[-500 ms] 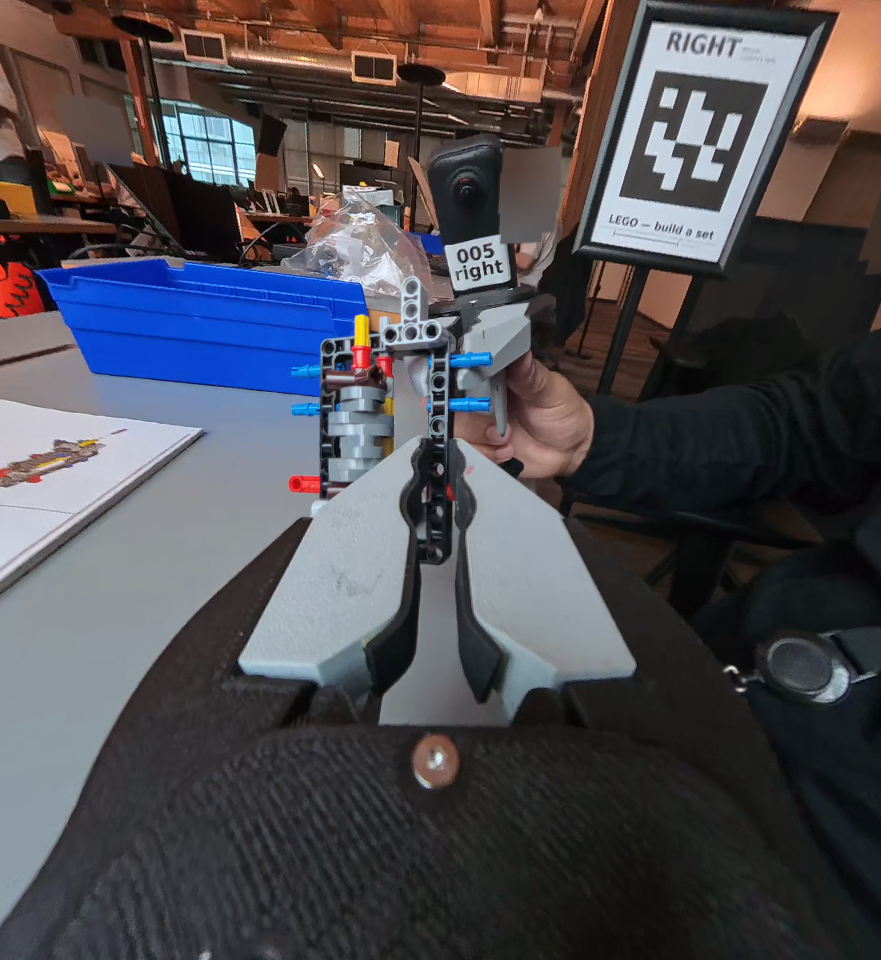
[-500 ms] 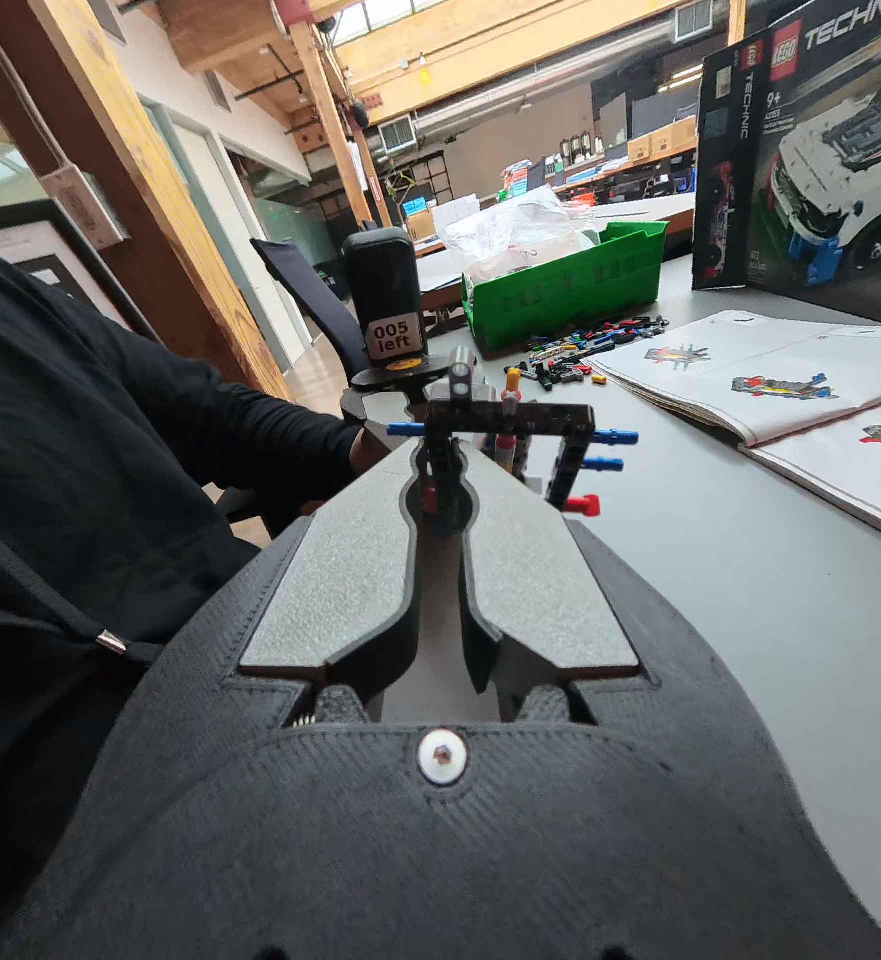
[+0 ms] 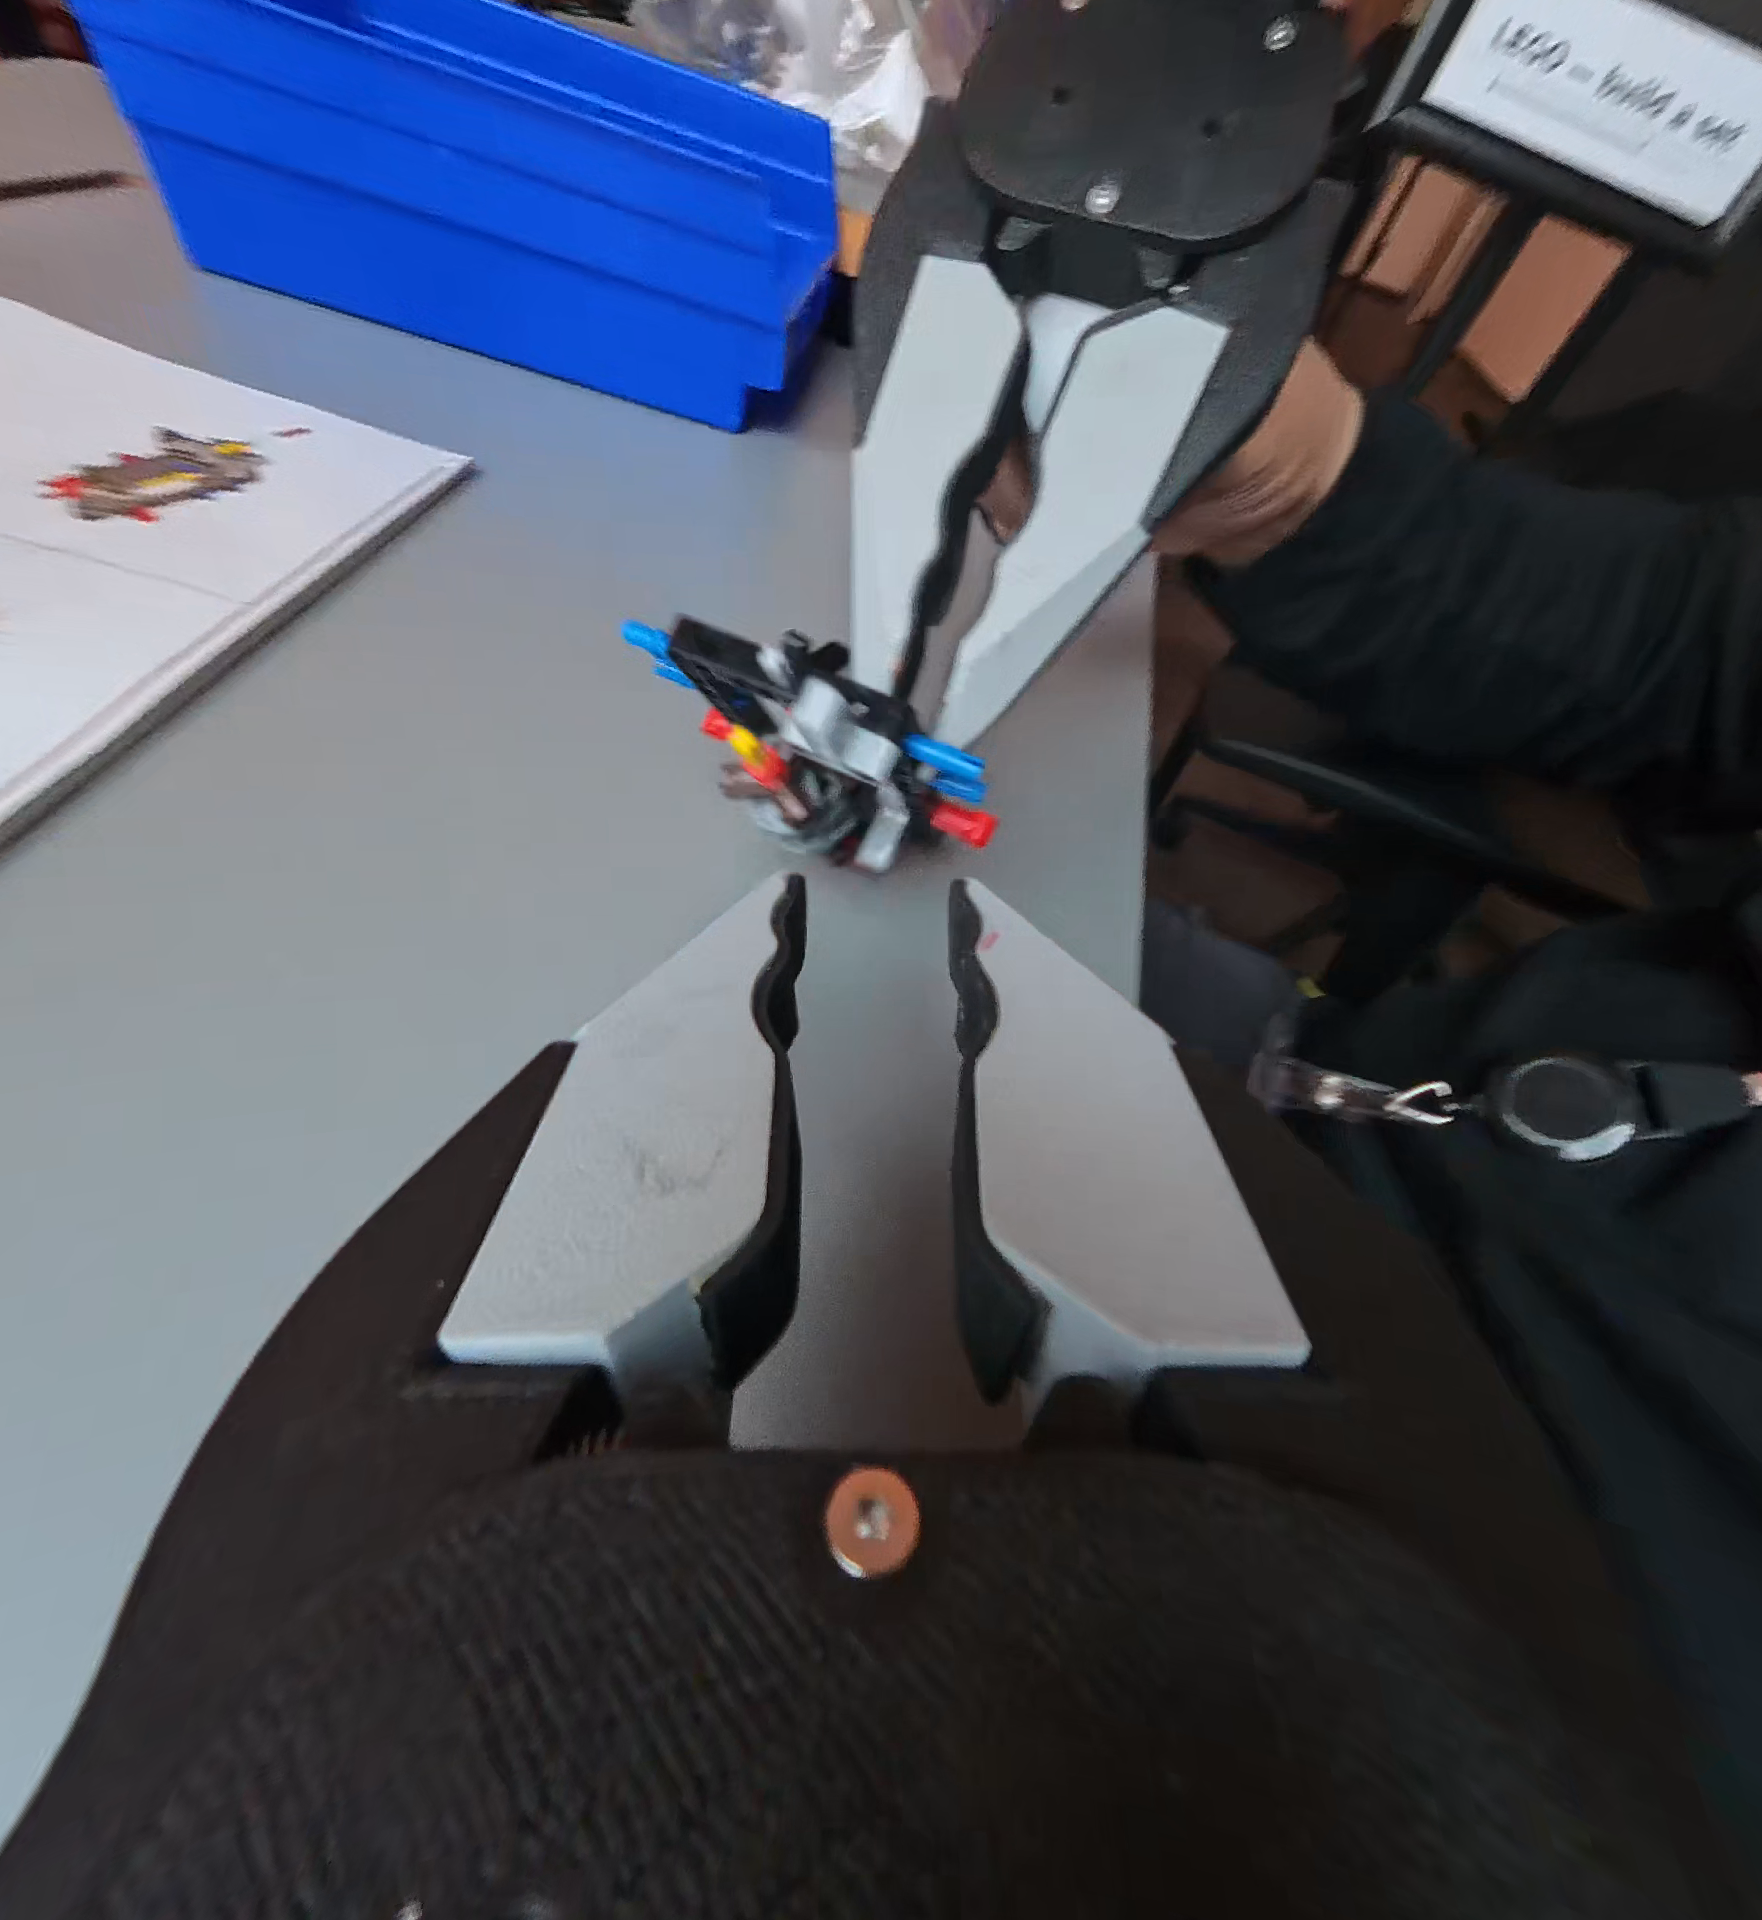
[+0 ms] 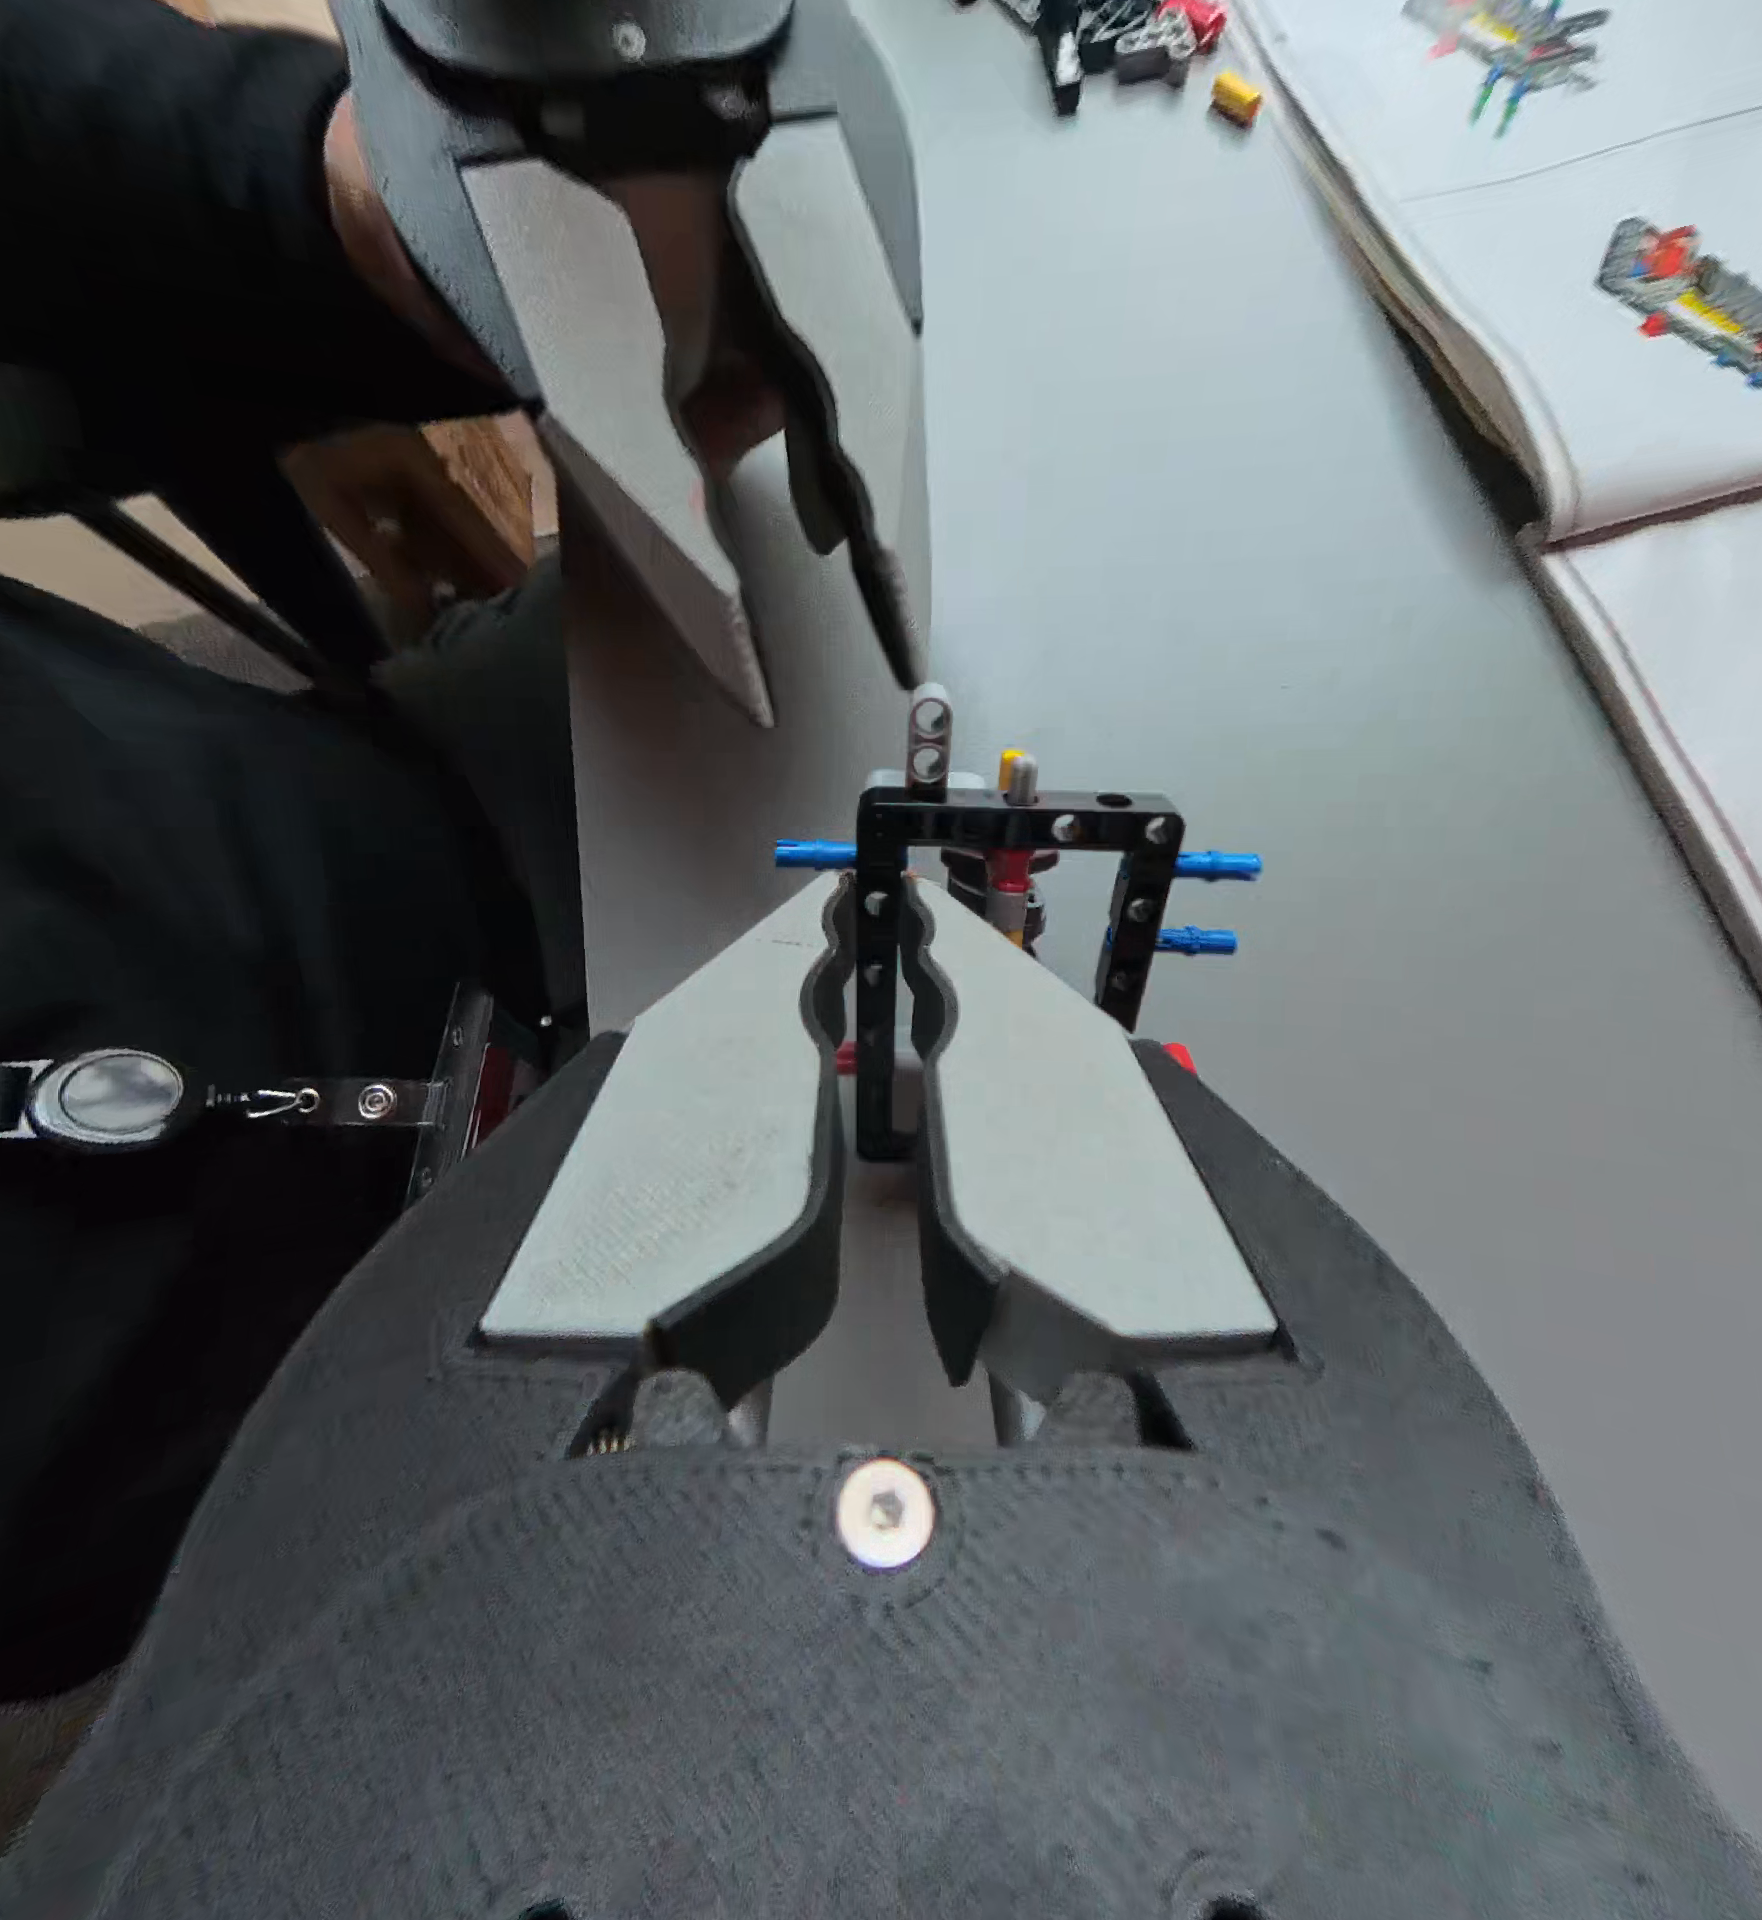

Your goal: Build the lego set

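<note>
Now the right gripper (image 4: 875,883) pinches a black, hole-studded beam of the lego assembly (image 4: 1012,883), a boxy frame bristling with blue and red pins, low over the smooth grey table (image 4: 1376,935). At twelve o'clock the left gripper (image 3: 872,894) hangs spread and empty, its wavy black pads (image 3: 778,1039) bare. Blur hides whether the frame touches down. Open tabletop lies toward three o'clock, up to the matte instruction booklet (image 4: 1687,312); the table's edge runs close at nine.

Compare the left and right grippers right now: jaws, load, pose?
Left gripper: jaws apart, nothing between them, tips short of the black-framed lego assembly. Right gripper: jaws closed on the assembly's black upright beam, carrying it. Both have grey fingers with black wavy pads and point at each other over the grey table.
</note>
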Demonstrator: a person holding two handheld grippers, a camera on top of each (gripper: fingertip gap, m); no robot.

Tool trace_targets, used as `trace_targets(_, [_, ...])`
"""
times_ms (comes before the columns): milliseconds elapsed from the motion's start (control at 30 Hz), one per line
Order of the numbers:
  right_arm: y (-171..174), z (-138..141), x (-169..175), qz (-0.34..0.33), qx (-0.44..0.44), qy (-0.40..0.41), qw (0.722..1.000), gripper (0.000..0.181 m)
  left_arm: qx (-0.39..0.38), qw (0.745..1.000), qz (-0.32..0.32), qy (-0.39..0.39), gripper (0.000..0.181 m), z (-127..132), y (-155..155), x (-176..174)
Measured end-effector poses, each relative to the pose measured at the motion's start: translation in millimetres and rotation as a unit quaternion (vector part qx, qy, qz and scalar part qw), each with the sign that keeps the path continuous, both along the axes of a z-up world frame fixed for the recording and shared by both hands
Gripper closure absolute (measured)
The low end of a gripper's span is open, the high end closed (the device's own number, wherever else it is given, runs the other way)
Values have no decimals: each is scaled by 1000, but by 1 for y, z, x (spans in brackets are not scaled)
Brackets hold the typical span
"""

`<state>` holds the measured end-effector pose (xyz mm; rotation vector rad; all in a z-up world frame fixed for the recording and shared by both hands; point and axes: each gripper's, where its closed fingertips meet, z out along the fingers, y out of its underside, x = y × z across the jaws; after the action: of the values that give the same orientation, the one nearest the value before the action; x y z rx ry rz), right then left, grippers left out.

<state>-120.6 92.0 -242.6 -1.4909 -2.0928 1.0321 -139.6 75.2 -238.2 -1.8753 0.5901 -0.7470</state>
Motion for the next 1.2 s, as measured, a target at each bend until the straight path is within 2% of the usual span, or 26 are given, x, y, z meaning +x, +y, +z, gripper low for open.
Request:
trace_targets(133, [-8, -21, -11, 31, 27, -61, 997, 177, 4, 998, 20, 63, 158, -12, 1, -20])
trace_targets(300, [-16, -42, -21, 52, 50, -104, 992, 176, -16, 998, 2, 60, 158, -16, -1, -18])
trace_targets(500, [-17, -47, -19, 48, 55, -111, 991, 172, -27, 993, -3, 117, 164, -31, -2, -13])
trace_targets(667, [-14, -53, -16, 39, 100, -100, 989, 167, -37, 987, 0, 154, 168, -40, -1, -12])
trace_targets(767, [-9, -46, -10, 26, 134, -81, 987, 163, -36, 986, -1, 164, 171, -42, -3, -11])
trace_targets(867, [-13, -32, 4, 27, 120, -61, 990, 162, -37, 986, -2, 164, 171, -42, -4, -11])
trace_targets(1000, [1, -25, 32, -8, 128, -62, 990, 161, -43, 987, 4, 156, 171, -42, -2, -13])
trace_targets(1133, [38, -20, 73, -74, 141, -67, 985, 159, -38, 987, 16, 158, 170, -41, -4, -20])
trace_targets(1200, [71, -17, 100, -134, 143, -65, 978, 159, -35, 987, 23, 156, 169, -39, -7, -24])
